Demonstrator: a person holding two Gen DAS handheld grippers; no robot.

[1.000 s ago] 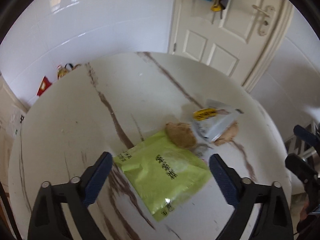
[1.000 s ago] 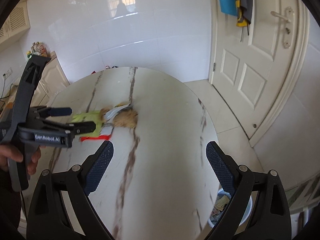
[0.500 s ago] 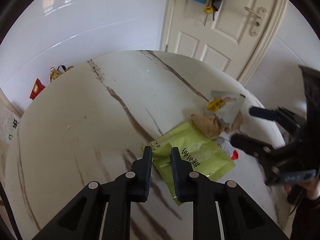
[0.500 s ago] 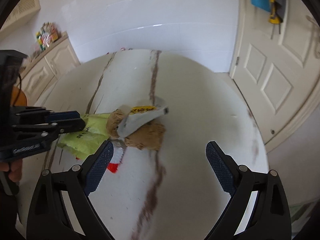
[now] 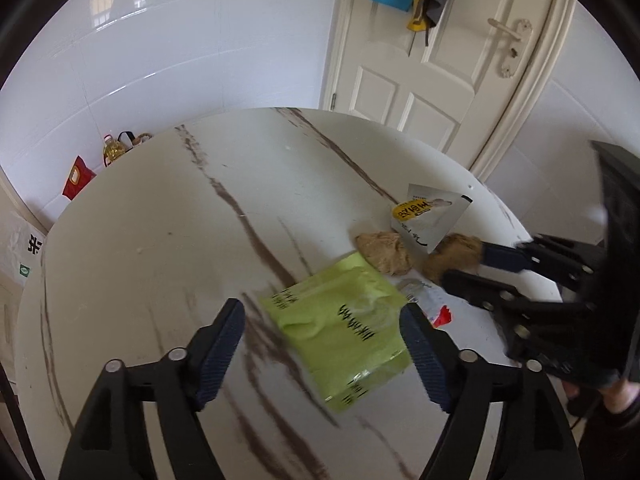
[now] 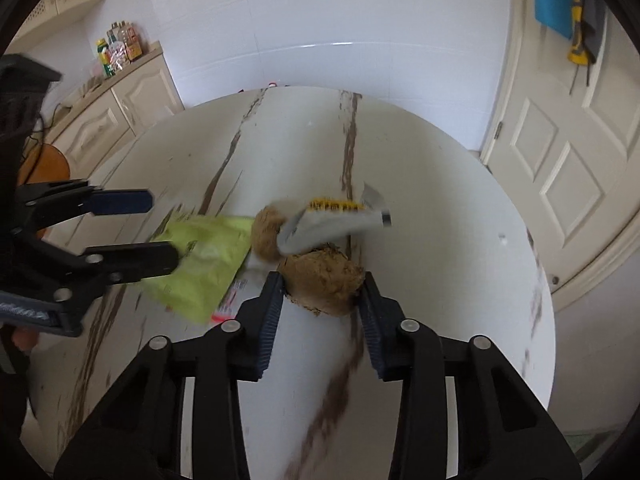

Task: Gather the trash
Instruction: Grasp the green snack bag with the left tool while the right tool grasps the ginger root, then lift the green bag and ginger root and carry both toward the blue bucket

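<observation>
Since half a second ago the left gripper (image 5: 322,354) has gone from nearly closed to wide open, and the right gripper (image 6: 322,300) has come in from open to clamped around a brown paper wad (image 6: 324,278).

Left jaws now spread apart, the green packet (image 5: 344,328) lying flat on the worktop (image 5: 160,240) between them; its near end sits between the two pads, its far end reaches past the tips. The right-hand pad overlaps the packet's edge in the wrist view; contact can't be told, image is blurred there. Nothing held by the left jaws.

Right jaws narrowed onto the brown wad, one pad on each side of it, wad resting on the marble-veined worktop. In the left view the right gripper (image 5: 464,270) comes in from the right edge, tips at that same wad (image 5: 452,256).

A second brown wad (image 5: 384,252) sits just beyond the green packet's far corner, touching or nearly touching it. A white pouch with a yellow label (image 5: 428,220) leans over both wads, tilted up. A small clear wrapper with a red corner (image 5: 430,306) lies flat between the green packet and the right gripper.

All trash is clustered on the worktop's side toward the white door (image 5: 440,80).
</observation>
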